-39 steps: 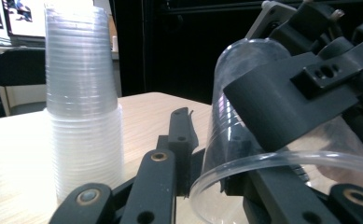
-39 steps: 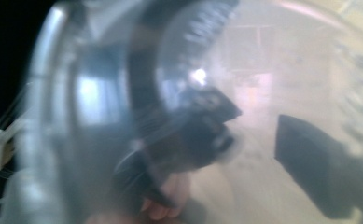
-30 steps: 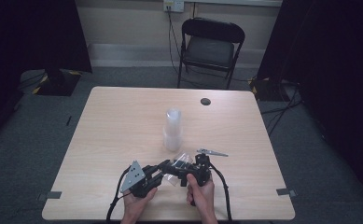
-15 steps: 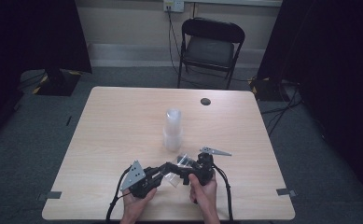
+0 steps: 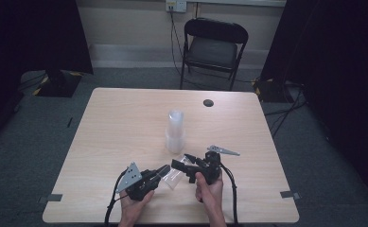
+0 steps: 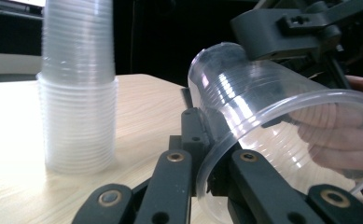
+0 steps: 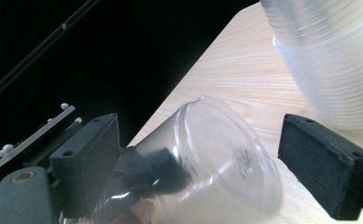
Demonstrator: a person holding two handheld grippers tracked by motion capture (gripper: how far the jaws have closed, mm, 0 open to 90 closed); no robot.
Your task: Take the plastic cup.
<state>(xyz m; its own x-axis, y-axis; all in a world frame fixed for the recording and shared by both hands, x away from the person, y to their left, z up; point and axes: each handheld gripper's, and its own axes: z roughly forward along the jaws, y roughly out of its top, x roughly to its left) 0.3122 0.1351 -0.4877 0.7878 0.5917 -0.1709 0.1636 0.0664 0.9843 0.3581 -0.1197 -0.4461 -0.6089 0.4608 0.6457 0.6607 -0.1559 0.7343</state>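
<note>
A single clear plastic cup (image 5: 172,178) lies on its side between the two hands, above the table's near edge. My left gripper (image 5: 165,169) is shut on it. In the left gripper view the jaws (image 6: 207,154) have just been closing and pinch the rim of the cup (image 6: 272,116). My right gripper (image 5: 181,161) points left at the cup's base end and is open. Its pads (image 7: 324,163) stand wide apart around the cup (image 7: 216,154), the right one well clear of it. A tall stack of clear cups (image 5: 175,133) (image 6: 76,93) (image 7: 333,56) stands upright just behind.
The wooden table (image 5: 115,127) carries a small dark round disc (image 5: 208,102) near its far edge. A black folding chair (image 5: 213,47) stands beyond the table. Cables trail from both grippers over the near edge.
Both hands have stayed almost in place near the front edge. The right gripper has shifted slightly to the right, and the cup hangs between the two grippers as before.
</note>
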